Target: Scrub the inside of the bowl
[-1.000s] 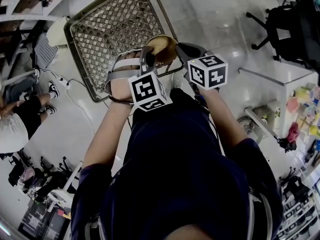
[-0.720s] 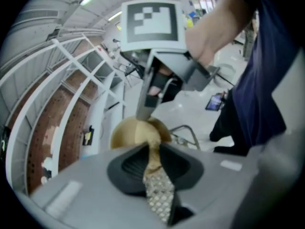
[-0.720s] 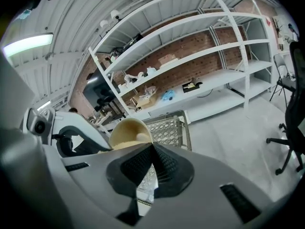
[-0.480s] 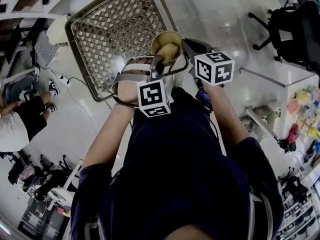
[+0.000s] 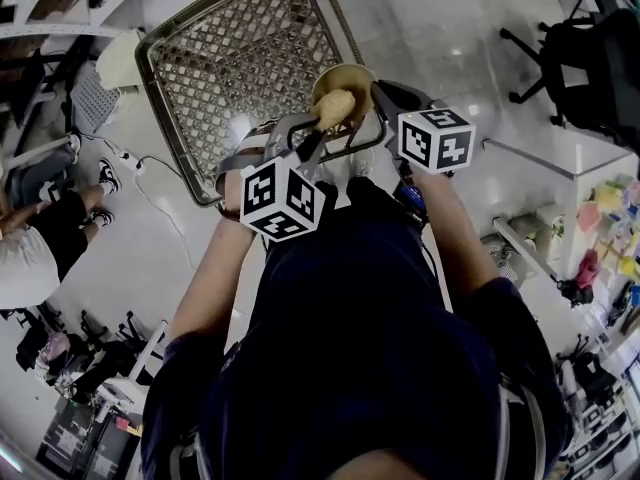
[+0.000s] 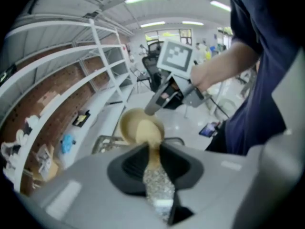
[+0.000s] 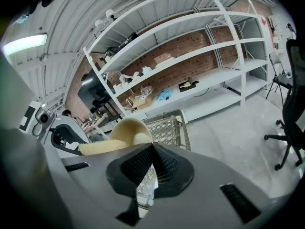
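A tan bowl is held in the air over the floor, its mouth tipped toward me. My right gripper is shut on the bowl's rim; in the right gripper view the bowl sits just beyond the closed jaws. My left gripper is shut on a yellow sponge, whose far end lies inside the bowl. The left gripper view shows the sponge running from the jaws into the bowl, with the right gripper at the bowl's rim.
A metal mesh basket stands on the floor right behind the bowl. A black office chair is at the upper right. White shelving lines a brick wall. A person sits at the far left.
The left gripper has turned and swung to the left while the sponge pushed further up into the bowl. The bowl and right gripper drifted slightly right and up.
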The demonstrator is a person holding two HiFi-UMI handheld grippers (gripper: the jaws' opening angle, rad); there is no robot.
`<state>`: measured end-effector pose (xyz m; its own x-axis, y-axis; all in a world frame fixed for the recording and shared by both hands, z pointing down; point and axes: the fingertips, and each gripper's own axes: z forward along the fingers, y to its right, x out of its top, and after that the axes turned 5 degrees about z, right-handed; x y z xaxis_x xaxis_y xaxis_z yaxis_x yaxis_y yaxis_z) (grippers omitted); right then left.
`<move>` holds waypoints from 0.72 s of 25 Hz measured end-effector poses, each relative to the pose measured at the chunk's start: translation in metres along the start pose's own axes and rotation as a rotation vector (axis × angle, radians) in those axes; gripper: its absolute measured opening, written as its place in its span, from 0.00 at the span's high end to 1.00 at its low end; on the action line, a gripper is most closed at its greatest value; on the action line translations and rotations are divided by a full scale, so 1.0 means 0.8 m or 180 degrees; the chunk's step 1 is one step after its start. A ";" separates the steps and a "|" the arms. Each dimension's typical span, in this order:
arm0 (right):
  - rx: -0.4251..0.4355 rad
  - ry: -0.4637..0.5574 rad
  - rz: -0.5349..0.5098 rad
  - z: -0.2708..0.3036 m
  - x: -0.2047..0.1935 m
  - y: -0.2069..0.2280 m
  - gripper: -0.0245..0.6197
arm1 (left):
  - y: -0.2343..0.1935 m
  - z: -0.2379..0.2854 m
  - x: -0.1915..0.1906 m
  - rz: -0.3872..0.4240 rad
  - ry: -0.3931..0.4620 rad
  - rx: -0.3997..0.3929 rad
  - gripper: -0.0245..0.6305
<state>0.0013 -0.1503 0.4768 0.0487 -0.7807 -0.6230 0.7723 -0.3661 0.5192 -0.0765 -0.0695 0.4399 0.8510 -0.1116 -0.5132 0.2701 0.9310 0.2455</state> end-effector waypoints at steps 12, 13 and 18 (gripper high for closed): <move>-0.0050 0.0166 0.0042 0.008 0.028 -0.006 0.95 | -0.077 -0.083 0.013 -0.0926 0.1233 0.0292 0.85; -0.0043 0.0172 0.0038 0.008 0.029 -0.008 0.95 | -0.082 -0.087 0.015 -0.0985 0.1304 0.0316 0.85; -0.0011 0.0219 0.0042 0.008 0.034 -0.017 0.95 | -0.094 -0.092 0.006 -0.1179 0.1385 0.0322 0.85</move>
<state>-0.0117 -0.1701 0.4565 0.1021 -0.7489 -0.6548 0.7735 -0.3541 0.5256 -0.1261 -0.1145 0.3588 0.4338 -0.2507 -0.8655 0.5745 0.8169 0.0513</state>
